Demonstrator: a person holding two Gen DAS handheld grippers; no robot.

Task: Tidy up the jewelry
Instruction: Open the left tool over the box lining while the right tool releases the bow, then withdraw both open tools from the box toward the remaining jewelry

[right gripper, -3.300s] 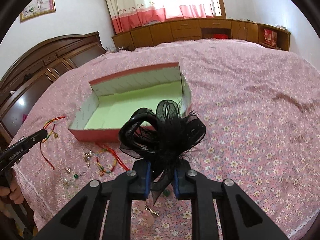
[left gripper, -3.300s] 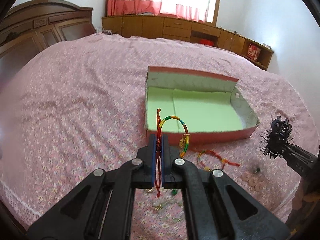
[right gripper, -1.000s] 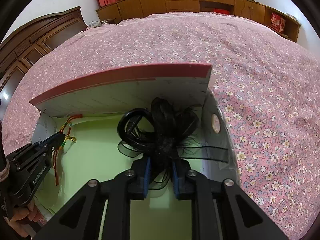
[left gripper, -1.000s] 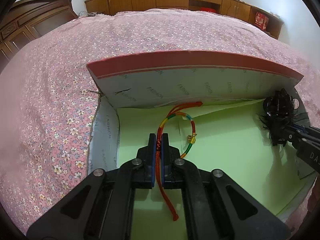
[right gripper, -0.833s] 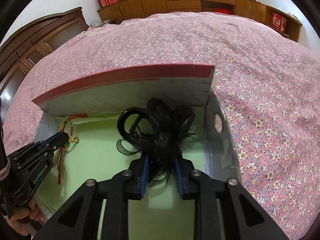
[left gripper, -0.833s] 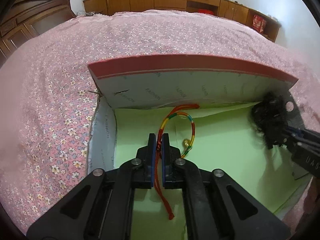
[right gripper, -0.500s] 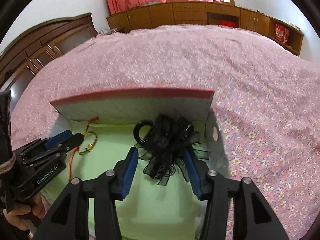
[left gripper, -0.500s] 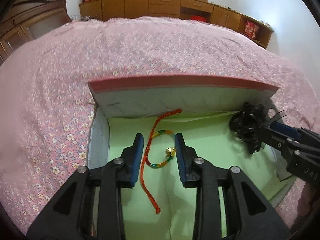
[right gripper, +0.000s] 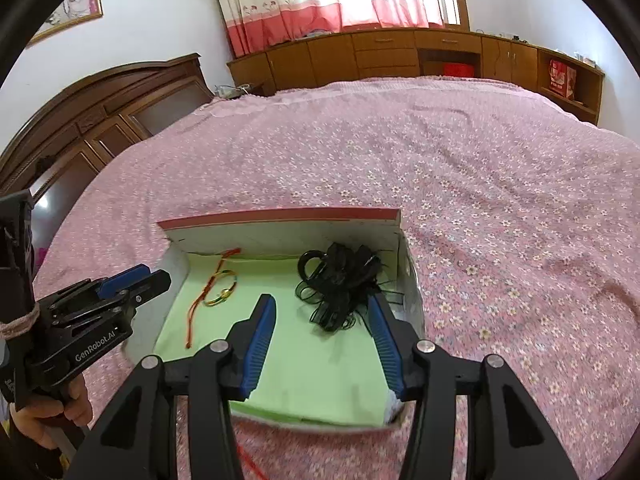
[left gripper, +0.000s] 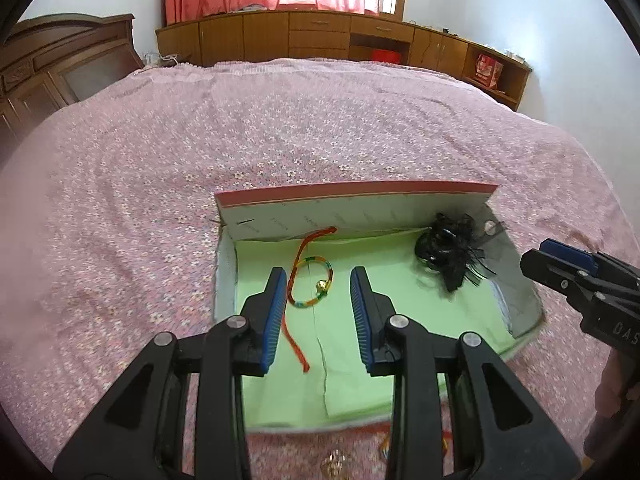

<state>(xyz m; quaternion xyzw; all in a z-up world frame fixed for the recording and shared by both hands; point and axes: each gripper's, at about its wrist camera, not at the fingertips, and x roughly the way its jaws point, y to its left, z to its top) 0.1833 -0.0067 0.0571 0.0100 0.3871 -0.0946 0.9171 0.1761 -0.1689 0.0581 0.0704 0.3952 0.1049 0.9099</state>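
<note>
Both grippers, left gripper (left gripper: 319, 300) & right gripper (right gripper: 322, 330), agape, empty. Cord bracelet (left gripper: 310, 285) in box (left gripper: 356, 192): light, limp, prob. snag-prone; pinch at cord.

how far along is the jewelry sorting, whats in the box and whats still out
Done: the rainbow cord bracelet with red string and the black mesh hair bow lie inside the red box with green lining. In hand: nothing; left gripper and right gripper are open. Left: small trinkets on the pink floral bedspread.
</note>
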